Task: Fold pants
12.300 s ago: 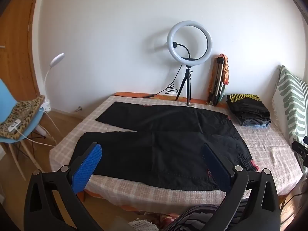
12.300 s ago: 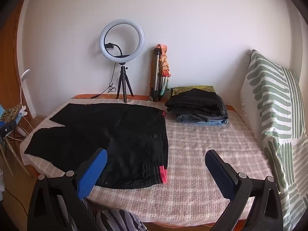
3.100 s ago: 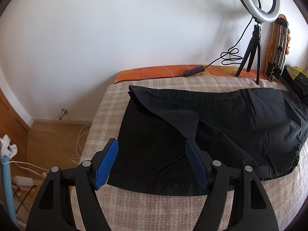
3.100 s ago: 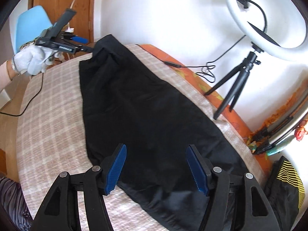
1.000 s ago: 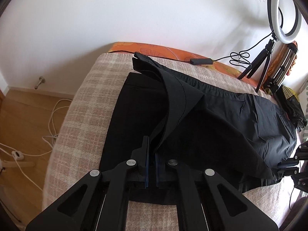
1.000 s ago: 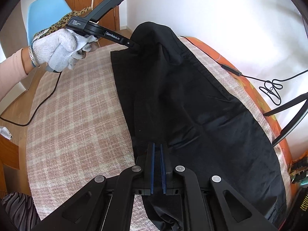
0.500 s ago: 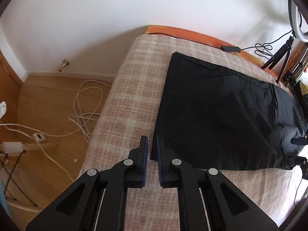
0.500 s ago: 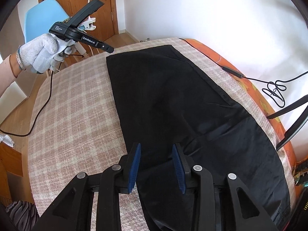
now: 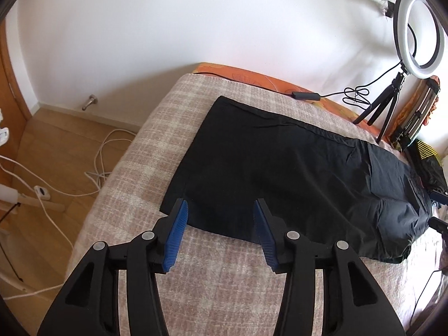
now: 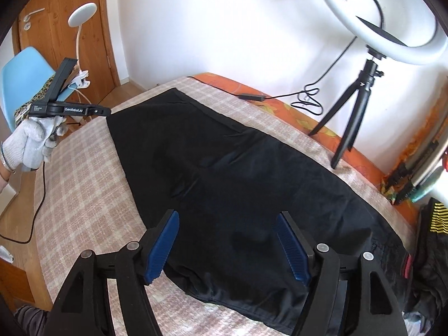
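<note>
Both views are bright with soft daylight, and the white wall [image 9: 173, 28] is washed pale. The ring light [image 10: 392, 14] glares at two o'clock in the right view. Fisheye bending curves everything, with black vignette corners. The black pants [image 9: 294, 168] swallow detail. The tripod [image 10: 355, 106] looks slightly smeared.

Black fabric pants [image 9: 294, 173] now folded lengthwise, leg over leg, flat on the checked bed. Left hand-held gripper [image 9: 219, 235] and right hand-held gripper [image 10: 228, 247] opening, pulled back, fabric released, nothing between pads.
</note>
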`<state>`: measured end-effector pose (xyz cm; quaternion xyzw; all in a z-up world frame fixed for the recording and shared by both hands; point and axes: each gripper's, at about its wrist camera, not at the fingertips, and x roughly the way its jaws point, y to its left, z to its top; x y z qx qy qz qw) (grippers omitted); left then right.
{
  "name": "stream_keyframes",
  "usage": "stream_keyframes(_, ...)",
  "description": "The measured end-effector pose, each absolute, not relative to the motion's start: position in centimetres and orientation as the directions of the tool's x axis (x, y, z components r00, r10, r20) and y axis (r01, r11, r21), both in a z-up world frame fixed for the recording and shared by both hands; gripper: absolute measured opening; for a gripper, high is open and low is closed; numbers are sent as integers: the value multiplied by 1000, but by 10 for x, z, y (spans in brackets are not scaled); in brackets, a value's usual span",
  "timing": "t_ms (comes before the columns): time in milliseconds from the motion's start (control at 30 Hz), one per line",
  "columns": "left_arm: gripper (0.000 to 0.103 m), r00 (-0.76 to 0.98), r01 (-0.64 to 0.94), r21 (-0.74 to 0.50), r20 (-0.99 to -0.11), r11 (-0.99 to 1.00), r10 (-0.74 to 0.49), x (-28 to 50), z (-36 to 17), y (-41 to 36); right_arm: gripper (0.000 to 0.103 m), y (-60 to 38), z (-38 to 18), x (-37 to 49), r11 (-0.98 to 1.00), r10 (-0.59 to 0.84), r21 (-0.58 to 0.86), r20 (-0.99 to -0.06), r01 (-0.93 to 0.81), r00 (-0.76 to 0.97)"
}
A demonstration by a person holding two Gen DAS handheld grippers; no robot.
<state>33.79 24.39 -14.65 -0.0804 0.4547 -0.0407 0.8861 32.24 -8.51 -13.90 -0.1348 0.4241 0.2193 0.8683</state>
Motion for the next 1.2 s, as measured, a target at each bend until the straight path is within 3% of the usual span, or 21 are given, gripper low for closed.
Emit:
stream_keyframes(200,48,567,6,-184,-809,983,-155,325,-155,226,75,-171,-150,323,939,82,-123,-827,-320,557)
stream_keyframes(433,48,541,64,-190,-818,980,-194,307,-158,195,75,-288,-155,289,999,20,39,-861,27,508)
stream_keyframes(567,48,525,210,-203,-802,957,-285,294,-147,143,75,-340,-168,261,965,-9,120,-873,234,488)
stream_keyframes(667,48,490,378,-208,-782,902,-385,281,-135,88,76,-366,-179,247,906,60,258,-863,337,502)
stream_keyframes(700,54,470,437,-199,-781,877,-412,276,-133,68,76,-370,-183,245,888,83,295,-857,353,508)
stream_keyframes(733,63,450,496,-184,-781,849,-432,271,-131,47,76,-372,-186,244,878,93,312,-855,363,510)
stream_keyframes(767,65,431,549,-162,-785,820,-444,265,-130,27,76,-371,-189,245,877,97,314,-857,364,506)
stream_keyframes(967,65,389,747,38,-834,663,-391,239,-145,-63,76,-366,-198,261,847,162,391,-836,360,524)
stream_keyframes(1200,65,446,787,220,-849,576,-284,241,-170,-107,79,-373,-214,269,794,165,442,-818,418,551)
